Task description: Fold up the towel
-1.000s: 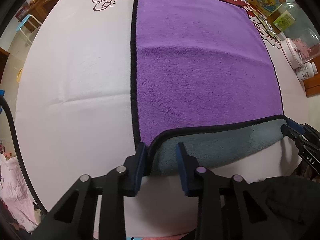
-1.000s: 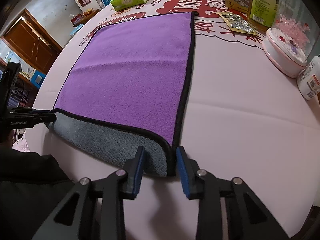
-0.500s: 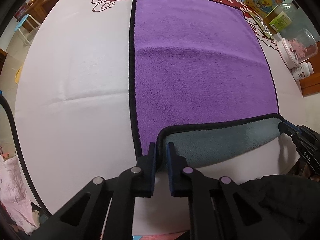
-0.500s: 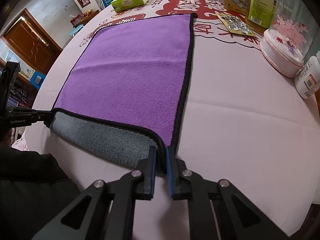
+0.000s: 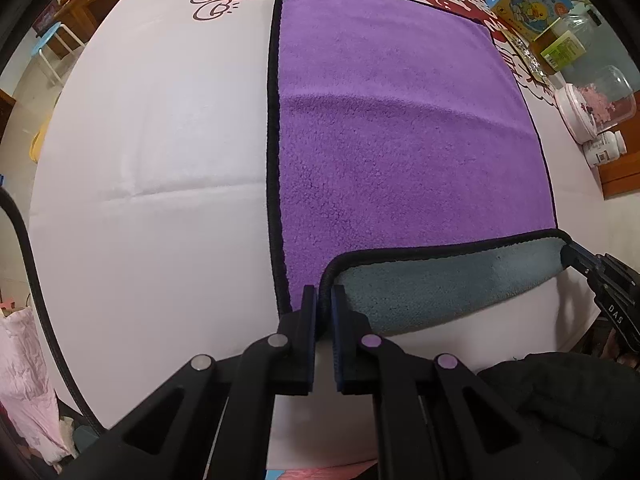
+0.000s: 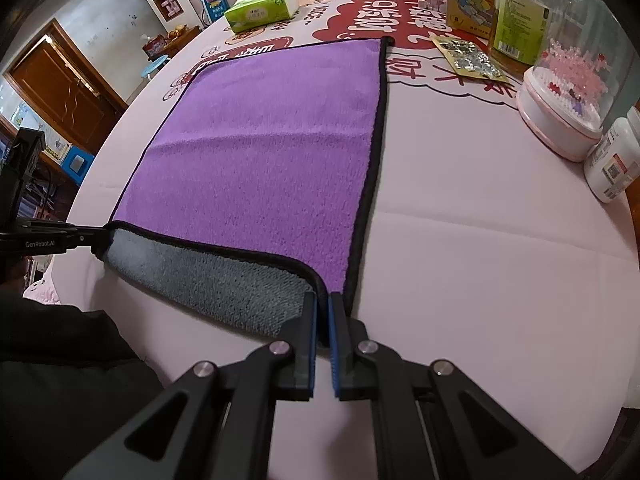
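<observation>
A purple towel point(image 5: 400, 120) with black trim and a grey underside lies spread on the round pink table point(image 5: 160, 160); it also shows in the right wrist view point(image 6: 260, 152). Its near edge is lifted and curled over, showing the grey side point(image 5: 440, 284) point(image 6: 208, 280). My left gripper point(image 5: 324, 300) is shut on the near left corner. My right gripper point(image 6: 323, 308) is shut on the near right corner. Each gripper shows at the edge of the other's view: the right one point(image 5: 600, 280) and the left one point(image 6: 60, 240).
On the right stand a pink domed jar point(image 6: 568, 92), a white bottle point(image 6: 616, 160), green and blue boxes point(image 6: 520, 24) and a foil packet point(image 6: 468, 58). A green tissue pack point(image 6: 262, 6) lies at the far side. The table edge is just below the grippers.
Both grippers have gone from open around the near corners to shut on them. The near edge has risen and curled further over the purple side.
</observation>
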`<move>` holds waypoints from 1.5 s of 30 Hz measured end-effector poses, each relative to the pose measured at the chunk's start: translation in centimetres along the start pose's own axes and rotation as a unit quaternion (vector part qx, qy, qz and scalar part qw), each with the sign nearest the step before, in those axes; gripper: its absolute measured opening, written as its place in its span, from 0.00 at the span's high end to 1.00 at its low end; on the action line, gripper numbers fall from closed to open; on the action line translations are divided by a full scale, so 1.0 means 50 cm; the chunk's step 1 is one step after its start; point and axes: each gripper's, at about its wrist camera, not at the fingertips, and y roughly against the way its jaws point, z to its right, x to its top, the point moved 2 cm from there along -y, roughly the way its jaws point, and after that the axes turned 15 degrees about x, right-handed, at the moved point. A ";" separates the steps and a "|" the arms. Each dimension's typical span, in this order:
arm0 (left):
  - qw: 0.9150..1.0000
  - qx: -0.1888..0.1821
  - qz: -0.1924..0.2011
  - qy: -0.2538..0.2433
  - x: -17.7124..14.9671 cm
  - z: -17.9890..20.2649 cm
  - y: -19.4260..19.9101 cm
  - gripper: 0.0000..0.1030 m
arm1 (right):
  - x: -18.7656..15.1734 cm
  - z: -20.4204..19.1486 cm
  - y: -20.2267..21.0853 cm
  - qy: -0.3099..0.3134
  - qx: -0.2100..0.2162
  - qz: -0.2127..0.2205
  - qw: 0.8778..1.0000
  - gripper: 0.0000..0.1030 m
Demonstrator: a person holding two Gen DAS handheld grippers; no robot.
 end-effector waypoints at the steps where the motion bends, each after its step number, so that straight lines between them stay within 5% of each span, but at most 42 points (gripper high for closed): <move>1: 1.000 0.000 0.001 0.000 0.001 -0.001 0.002 0.96 | 0.001 0.000 0.001 0.000 0.000 0.001 1.000 0.95; 13: 0.999 0.005 0.032 -0.012 0.040 -0.028 0.084 0.96 | 0.048 -0.022 0.048 0.013 -0.005 0.041 0.999 0.95; 28: 0.990 0.013 0.137 0.018 0.185 -0.055 0.206 0.96 | 0.200 -0.035 0.116 0.042 -0.018 0.120 0.992 0.95; 45: 0.960 0.080 0.251 0.090 0.354 -0.056 0.179 0.96 | 0.383 -0.023 0.063 0.098 -0.087 0.207 0.969 0.95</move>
